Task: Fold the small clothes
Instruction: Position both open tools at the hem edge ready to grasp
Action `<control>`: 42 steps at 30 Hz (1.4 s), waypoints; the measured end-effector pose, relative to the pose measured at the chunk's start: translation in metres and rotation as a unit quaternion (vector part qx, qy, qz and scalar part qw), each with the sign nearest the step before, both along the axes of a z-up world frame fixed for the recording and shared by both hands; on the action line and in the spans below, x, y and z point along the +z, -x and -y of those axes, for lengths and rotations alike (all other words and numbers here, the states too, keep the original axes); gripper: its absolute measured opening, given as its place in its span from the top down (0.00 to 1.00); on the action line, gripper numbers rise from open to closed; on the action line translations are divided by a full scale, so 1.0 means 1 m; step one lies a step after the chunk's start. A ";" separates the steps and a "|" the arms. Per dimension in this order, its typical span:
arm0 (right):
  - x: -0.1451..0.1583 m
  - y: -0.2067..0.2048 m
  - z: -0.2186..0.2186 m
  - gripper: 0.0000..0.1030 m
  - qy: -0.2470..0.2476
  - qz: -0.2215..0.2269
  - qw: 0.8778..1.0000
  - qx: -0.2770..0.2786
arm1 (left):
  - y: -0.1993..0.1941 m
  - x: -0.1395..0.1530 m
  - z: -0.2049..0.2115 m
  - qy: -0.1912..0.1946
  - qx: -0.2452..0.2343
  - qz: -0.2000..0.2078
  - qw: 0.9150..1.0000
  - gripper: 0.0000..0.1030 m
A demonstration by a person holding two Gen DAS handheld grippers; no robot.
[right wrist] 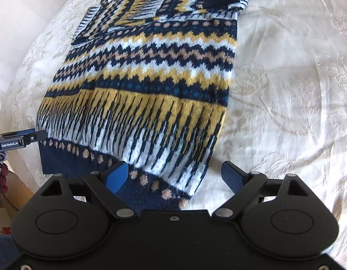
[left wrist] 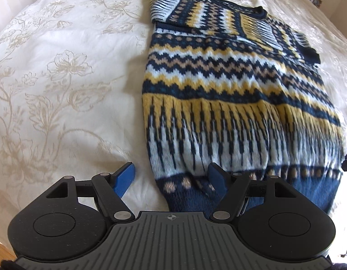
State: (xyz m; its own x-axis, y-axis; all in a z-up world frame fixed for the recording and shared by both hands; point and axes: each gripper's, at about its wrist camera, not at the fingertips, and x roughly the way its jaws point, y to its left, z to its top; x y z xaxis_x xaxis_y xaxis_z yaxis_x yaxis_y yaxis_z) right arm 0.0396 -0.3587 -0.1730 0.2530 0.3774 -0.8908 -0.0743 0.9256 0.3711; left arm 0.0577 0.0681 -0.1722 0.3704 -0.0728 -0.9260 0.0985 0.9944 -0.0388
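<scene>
A patterned knit sweater (left wrist: 229, 85) in navy, yellow, white and tan lies flat on the bed, both sleeves folded in across its chest; it also shows in the right wrist view (right wrist: 151, 78). My left gripper (left wrist: 171, 180) is open and straddles the sweater's near left hem corner. My right gripper (right wrist: 175, 177) is open and straddles the near right hem corner. The left gripper's side (right wrist: 18, 140) shows at the left edge of the right wrist view, level with the hem. Neither gripper holds cloth.
A cream bedspread (left wrist: 61, 78) with embroidered flowers covers the bed; it also shows in the right wrist view (right wrist: 285, 90). The bed edge and wooden floor (left wrist: 0, 247) are at the near left. Clutter and cables (right wrist: 0, 180) sit beside the bed.
</scene>
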 end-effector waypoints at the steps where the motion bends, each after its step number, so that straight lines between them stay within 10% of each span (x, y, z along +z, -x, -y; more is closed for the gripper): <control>1: -0.002 0.003 -0.002 0.12 0.000 -0.003 1.000 0.005 | 0.003 -0.001 0.001 -0.001 -0.002 0.000 1.000 0.32; 42: -0.038 0.013 -0.013 0.00 -0.064 -0.024 0.998 0.001 | -0.003 -0.032 0.005 0.019 -0.006 -0.031 0.999 0.22</control>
State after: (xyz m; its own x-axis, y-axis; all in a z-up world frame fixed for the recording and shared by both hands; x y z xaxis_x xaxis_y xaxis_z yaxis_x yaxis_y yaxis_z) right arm 0.0268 -0.3452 -0.2113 0.2109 0.4887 -0.8466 -0.0551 0.8707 0.4888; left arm 0.0604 0.0635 -0.2044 0.3107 -0.1118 -0.9439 0.1073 0.9908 -0.0820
